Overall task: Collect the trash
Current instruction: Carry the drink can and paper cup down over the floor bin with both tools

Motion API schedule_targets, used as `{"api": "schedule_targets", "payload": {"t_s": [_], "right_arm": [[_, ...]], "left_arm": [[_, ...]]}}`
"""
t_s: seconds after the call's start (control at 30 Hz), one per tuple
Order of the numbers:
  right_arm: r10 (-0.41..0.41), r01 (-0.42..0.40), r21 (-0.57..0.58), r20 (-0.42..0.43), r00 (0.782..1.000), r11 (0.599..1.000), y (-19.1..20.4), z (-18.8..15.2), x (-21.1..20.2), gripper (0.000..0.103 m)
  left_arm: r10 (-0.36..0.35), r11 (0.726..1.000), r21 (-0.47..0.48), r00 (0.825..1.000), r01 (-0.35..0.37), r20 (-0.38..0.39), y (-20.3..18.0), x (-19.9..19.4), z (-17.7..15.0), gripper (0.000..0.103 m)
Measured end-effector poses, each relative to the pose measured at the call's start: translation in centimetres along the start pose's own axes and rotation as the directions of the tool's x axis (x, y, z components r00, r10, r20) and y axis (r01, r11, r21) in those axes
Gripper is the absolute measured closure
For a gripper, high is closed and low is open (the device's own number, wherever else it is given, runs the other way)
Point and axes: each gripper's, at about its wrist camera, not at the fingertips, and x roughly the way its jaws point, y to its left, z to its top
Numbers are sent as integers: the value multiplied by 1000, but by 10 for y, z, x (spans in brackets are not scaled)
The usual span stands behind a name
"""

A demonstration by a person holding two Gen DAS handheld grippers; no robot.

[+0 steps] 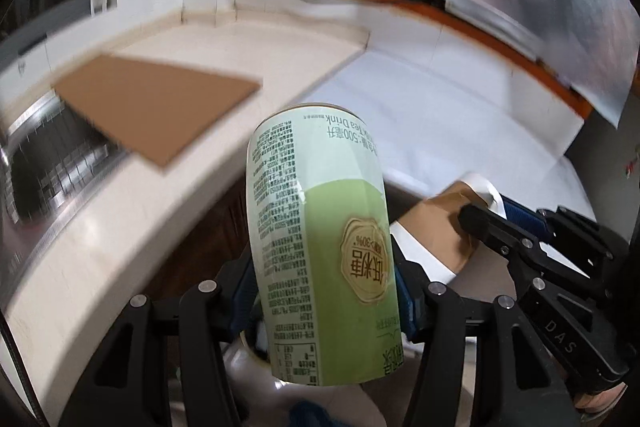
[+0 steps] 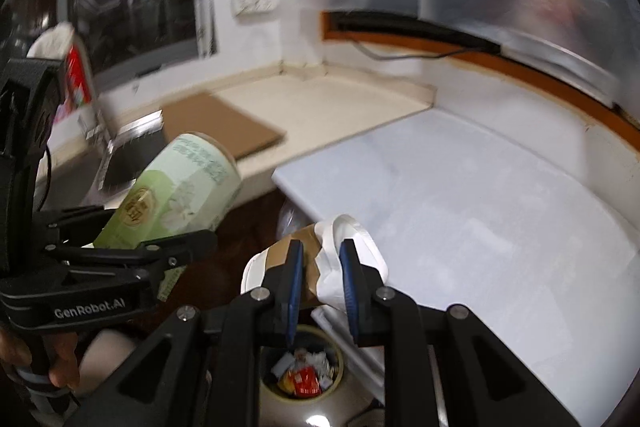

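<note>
Left fingers: my left gripper (image 1: pixel 324 291) is clamped on a tall pale-green drink can with small printed text and a gold seal on its label (image 1: pixel 320 247). My blue-padded fingers (image 1: pixel 404 297) press on both sides of its lower half.
Green can: it is lifted off every surface and tilts away from me. In the right wrist view the same can (image 2: pixel 176 195) leans up and to the right out of the left gripper (image 2: pixel 160 247).
Right fingers: my right gripper (image 2: pixel 320 283) is drawn in narrow around a crushed brown paper cup with a white plastic lid (image 2: pixel 320 255); the blue pads (image 2: pixel 294 279) squeeze it from either side. In the left wrist view the cup (image 1: pixel 436 231) sticks out of that gripper (image 1: pixel 472 223), just right of the can.
Trash bin: a round open bin (image 2: pixel 338 383) stands low down, directly beneath my right fingers, with red, yellow and white scraps lying in it. Both the cup and the can are above floor level, beside the counter edge.
Counter: a cream stone counter (image 1: pixel 224 39) runs along the wall and meets a white flat surface (image 2: pixel 480 211).
Cardboard: a flat brown sheet (image 1: pixel 156 103) lies on the cream counter, partly overhanging a steel sink (image 1: pixel 56 163).
Hand: a hand (image 2: pixel 60 363) grips the left gripper's handle.
</note>
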Motion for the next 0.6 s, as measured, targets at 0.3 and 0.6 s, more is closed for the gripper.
{"api": "schedule_targets", "payload": {"t_s": [0.3, 0.6], "right_arm": [[-5, -3, -50, -162, 987, 999, 20, -59, 51, 84], [24, -31, -19, -314, 949, 999, 18, -106, 127, 84]], "left_arm": [[-25, 999, -33, 986, 19, -163, 29, 56, -59, 48], [-81, 997, -36, 954, 73, -288, 46, 135, -92, 47]]}}
